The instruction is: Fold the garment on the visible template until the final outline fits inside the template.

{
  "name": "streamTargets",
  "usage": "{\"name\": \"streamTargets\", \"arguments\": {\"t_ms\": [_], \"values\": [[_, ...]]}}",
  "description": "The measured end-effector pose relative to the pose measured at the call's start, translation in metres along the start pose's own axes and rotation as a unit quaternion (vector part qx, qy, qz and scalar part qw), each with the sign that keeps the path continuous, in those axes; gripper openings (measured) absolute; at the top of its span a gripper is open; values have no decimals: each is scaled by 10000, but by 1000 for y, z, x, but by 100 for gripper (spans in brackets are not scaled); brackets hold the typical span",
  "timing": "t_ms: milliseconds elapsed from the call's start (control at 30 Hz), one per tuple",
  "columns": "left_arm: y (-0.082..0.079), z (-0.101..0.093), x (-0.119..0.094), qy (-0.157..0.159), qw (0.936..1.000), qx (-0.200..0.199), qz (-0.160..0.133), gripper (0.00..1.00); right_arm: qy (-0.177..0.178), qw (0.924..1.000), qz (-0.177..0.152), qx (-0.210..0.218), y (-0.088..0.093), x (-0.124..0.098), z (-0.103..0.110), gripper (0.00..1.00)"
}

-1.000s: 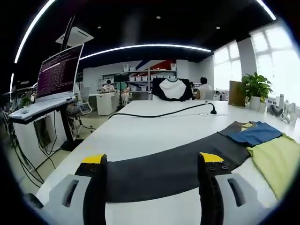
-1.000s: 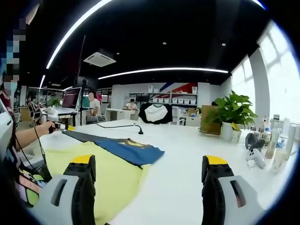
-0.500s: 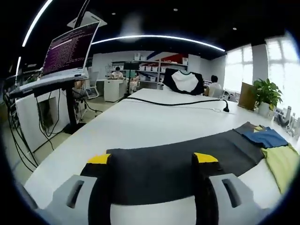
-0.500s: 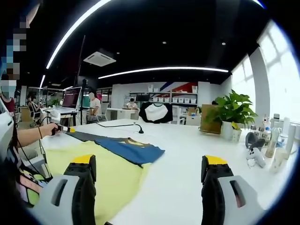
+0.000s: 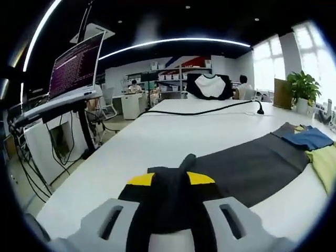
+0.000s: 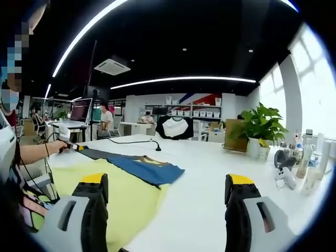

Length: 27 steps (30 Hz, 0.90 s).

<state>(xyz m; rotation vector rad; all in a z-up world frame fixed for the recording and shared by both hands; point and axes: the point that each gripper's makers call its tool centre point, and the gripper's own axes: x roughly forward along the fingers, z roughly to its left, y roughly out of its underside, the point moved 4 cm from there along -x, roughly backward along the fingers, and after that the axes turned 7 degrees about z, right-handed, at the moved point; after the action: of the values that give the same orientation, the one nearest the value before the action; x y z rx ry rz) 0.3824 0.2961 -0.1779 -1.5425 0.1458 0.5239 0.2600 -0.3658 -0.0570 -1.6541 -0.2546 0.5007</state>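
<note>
The garment lies spread on the white table [image 5: 157,136]: a yellow body [image 6: 121,191], a blue part [image 6: 149,169] and a long dark grey sleeve [image 5: 249,165]. My left gripper [image 5: 170,178] is shut on the end of that sleeve, with a fold of the fabric bunched up between its yellow-tipped jaws. From the right gripper view the left gripper [image 6: 74,147] is small at the far left, held in a hand at the sleeve's tip. My right gripper [image 6: 165,181] hovers open over the yellow body's edge, nothing between its jaws.
A monitor [image 5: 76,65] on a stand is off the table's left side. A black cable [image 5: 210,111] runs across the far table. A potted plant [image 6: 257,126] and several bottles [image 6: 307,155] stand at the right. A person's arm [image 6: 31,153] reaches in from the left.
My left gripper's jaws have shut on the dark sleeve's end, bunching the fabric. The right gripper stays open and still.
</note>
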Motion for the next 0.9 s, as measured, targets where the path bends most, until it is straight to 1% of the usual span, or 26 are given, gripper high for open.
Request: {"name": "streamTargets", "arguments": {"t_ms": [167,233,367,500,600,733,800,900], "values": [[-2,-5,2,59,9997,244,15,5,38,10000,-6,23,1,-2,-3,94],[-3,-4,2,52,9998,171,39,4,46,10000,-8,28,1,-2,-4,94],[-4,-3,2,143,9999,42,57,4,52,10000,20,37,3,-2,-6,94],[-6,-3,1,200,9992,-336,110,4,89,9999,56,46,5,-2,-9,94],[-7,-4,0,206,9988,-434,105,4,107,9999,63,42,5,-2,-11,94],[-16,-4,-4,227,9973,-702,10,4,91,9999,81,46,6,-1,-11,93],[-21,-5,-6,234,9969,-755,-19,4,77,9999,83,40,6,-1,-10,93],[-33,-7,-8,237,9971,-724,-85,4,75,9999,98,44,7,-1,-11,93]]}}
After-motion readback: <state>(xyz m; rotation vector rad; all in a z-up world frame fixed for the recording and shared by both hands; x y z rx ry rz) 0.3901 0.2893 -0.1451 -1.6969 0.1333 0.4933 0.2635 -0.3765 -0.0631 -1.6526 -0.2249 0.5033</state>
